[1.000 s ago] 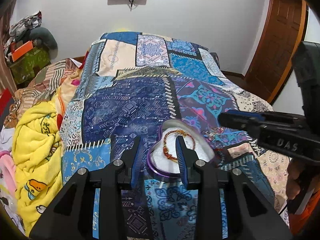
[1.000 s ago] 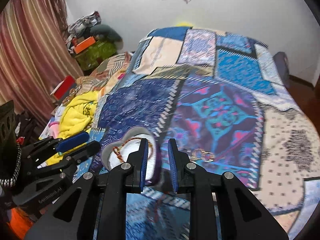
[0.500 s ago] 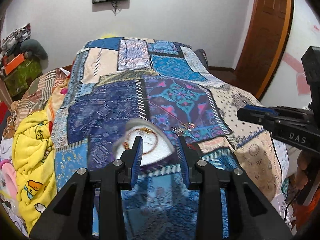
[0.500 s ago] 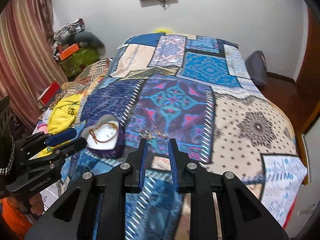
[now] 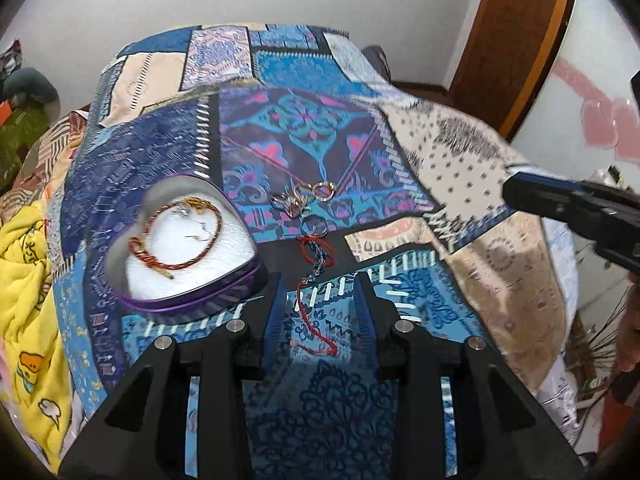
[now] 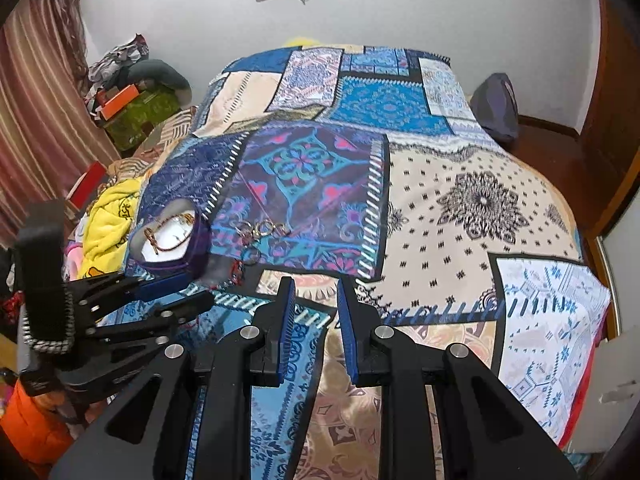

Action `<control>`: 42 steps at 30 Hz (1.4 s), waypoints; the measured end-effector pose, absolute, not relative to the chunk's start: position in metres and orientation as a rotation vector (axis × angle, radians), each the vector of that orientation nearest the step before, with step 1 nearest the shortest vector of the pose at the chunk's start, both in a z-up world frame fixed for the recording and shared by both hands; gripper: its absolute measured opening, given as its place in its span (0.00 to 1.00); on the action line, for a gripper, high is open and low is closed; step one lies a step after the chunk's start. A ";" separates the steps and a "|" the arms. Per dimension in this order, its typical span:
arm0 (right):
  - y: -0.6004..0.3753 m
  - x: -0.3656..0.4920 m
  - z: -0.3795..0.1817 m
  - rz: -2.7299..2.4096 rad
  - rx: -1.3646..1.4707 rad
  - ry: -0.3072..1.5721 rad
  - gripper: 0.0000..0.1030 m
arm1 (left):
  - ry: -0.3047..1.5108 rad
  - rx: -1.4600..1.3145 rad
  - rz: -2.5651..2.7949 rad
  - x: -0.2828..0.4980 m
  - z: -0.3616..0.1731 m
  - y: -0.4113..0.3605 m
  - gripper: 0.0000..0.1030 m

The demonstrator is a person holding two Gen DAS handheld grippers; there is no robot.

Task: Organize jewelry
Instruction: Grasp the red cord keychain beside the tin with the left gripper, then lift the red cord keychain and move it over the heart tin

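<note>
Both sets of jaws stand parted and hold nothing: the left gripper (image 5: 320, 304) is spread fairly wide, the right gripper (image 6: 316, 312) somewhat narrower.

Loose jewelry lies on the quilt (image 5: 460, 184), and the heart-shaped tin (image 5: 192, 300) serves as the landmark. Just right of the tin, a red cord bracelet (image 5: 316, 316) trails down between the left fingers, its upper end running into a beaded chain (image 5: 318, 256). Above that, still right of the tin and near it, sits a cluster of rings (image 5: 304, 200), one gold loop plainest. In the right wrist view the same rings (image 6: 260, 230) show just right of the tin (image 6: 192, 256), with the left gripper (image 6: 176, 292) reaching in below it.

Inside the tin, on a white lining, a braided red-and-gold bracelet (image 5: 176, 232) is coiled, and thin wire pieces, possibly earrings, lie within its loop; they are too fine to name surely.

Judging by this, the sorting is partly done: one bracelet is stowed, while the cord and rings wait outside. The left gripper looks lined up for the red cord. A next move would call for lowering until the pads straddle the thin cord, closing firmly without pinching the quilt, then lifting left over the tin's rim. The cord is limp and may drag the chain with it.
</note>
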State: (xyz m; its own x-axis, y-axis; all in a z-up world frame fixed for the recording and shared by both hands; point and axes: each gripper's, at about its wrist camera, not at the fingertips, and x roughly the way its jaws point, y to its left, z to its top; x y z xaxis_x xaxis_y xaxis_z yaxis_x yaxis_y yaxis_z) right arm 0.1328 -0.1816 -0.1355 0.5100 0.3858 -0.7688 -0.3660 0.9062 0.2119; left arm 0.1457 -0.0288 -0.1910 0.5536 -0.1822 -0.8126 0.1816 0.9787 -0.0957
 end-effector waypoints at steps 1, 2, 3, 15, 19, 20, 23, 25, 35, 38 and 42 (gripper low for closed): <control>-0.182 0.133 -0.138 0.453 0.024 0.937 0.19 | 0.972 0.009 -0.215 0.149 -0.196 -0.030 0.33; -0.182 0.134 -0.139 0.454 0.024 0.943 0.19 | 0.983 0.020 -0.213 0.152 -0.201 -0.032 0.33; -0.182 0.134 -0.141 0.456 0.024 0.949 0.19 | 0.987 0.028 -0.210 0.155 -0.204 -0.034 0.32; -0.174 0.139 -0.152 0.474 0.016 0.980 0.19 | 0.999 0.001 -0.262 0.170 -0.220 -0.036 0.06; -0.169 0.140 -0.153 0.484 0.009 0.985 0.19 | 0.992 -0.007 -0.263 0.168 -0.219 -0.036 0.05; -0.166 0.140 -0.153 0.487 0.005 0.987 0.19 | 0.986 -0.018 -0.264 0.167 -0.217 -0.035 0.05; -0.157 0.142 -0.155 0.501 -0.013 0.992 0.19 | 0.947 -0.042 -0.264 0.164 -0.204 -0.031 0.05; -0.151 0.144 -0.156 0.512 -0.021 0.995 0.19 | 0.919 -0.058 -0.260 0.163 -0.193 -0.027 0.05; -0.105 0.160 -0.172 0.588 -0.081 1.027 0.19 | 0.760 -0.084 -0.202 0.157 -0.142 0.006 0.05; -0.092 0.165 -0.177 0.608 -0.107 1.037 0.19 | 0.728 -0.090 -0.185 0.157 -0.135 0.015 0.05; -0.079 0.171 -0.185 0.621 -0.131 1.052 0.19 | 0.709 -0.105 -0.177 0.159 -0.132 0.024 0.05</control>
State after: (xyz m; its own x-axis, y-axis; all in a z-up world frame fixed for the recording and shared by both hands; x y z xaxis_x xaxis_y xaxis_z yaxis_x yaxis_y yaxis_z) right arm 0.1711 -0.0792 -0.1850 0.3432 0.4155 -0.8424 -0.5365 0.8229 0.1872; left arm 0.1589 0.0238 -0.1317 0.7452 -0.1970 -0.6371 0.1258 0.9797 -0.1558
